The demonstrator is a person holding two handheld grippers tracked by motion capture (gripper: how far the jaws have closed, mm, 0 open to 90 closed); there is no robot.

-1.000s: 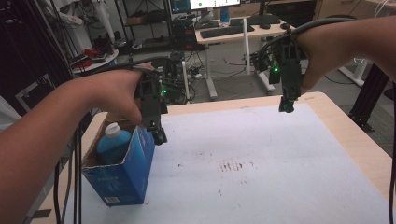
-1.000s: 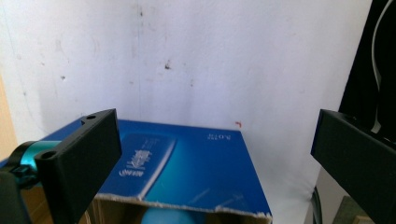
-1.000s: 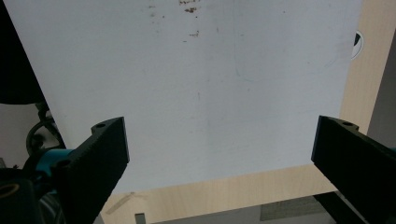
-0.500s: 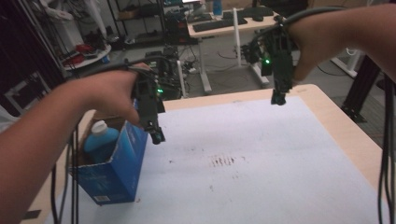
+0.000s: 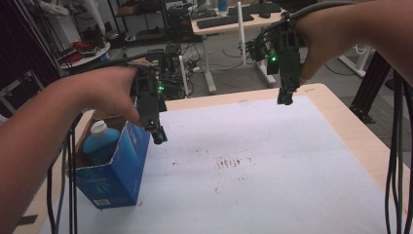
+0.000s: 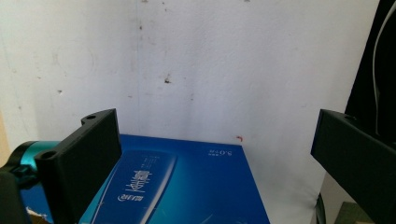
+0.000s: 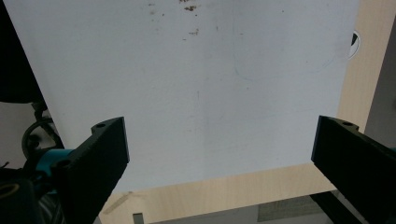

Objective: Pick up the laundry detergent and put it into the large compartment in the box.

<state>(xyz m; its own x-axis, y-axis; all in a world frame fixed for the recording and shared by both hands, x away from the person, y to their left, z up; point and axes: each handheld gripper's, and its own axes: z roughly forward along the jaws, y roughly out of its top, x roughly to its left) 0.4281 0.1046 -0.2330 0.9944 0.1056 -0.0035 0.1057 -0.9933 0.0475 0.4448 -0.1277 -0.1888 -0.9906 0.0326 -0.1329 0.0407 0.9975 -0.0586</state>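
The left tool (image 5: 158, 134) is held above the left part of the surface, tilted down, directly over the right upper edge of the open blue cardboard box (image 5: 114, 170). In the left gripper view its two black jaws stand wide apart with nothing between them, and the printed blue box face (image 6: 187, 186) lies below and between the jaws.

The blue box stands upright at the near left of the pale wooden surface (image 5: 360, 141), partly on the white, lightly stained mat (image 5: 263, 170) that covers most of it. A blue plastic bottle with a white cap (image 5: 100, 141) stands inside the box, its cap rising above the box opening.

The right tool (image 5: 285, 97) is held above the far right edge of the white mat, pointing down, well apart from the box. In the right gripper view its jaws are also spread wide and empty, with the mat (image 7: 201, 93) and a strip of wooden surface (image 7: 224, 196) beneath.

Dark speckled marks (image 5: 229, 162) lie near the mat centre, between the two tools
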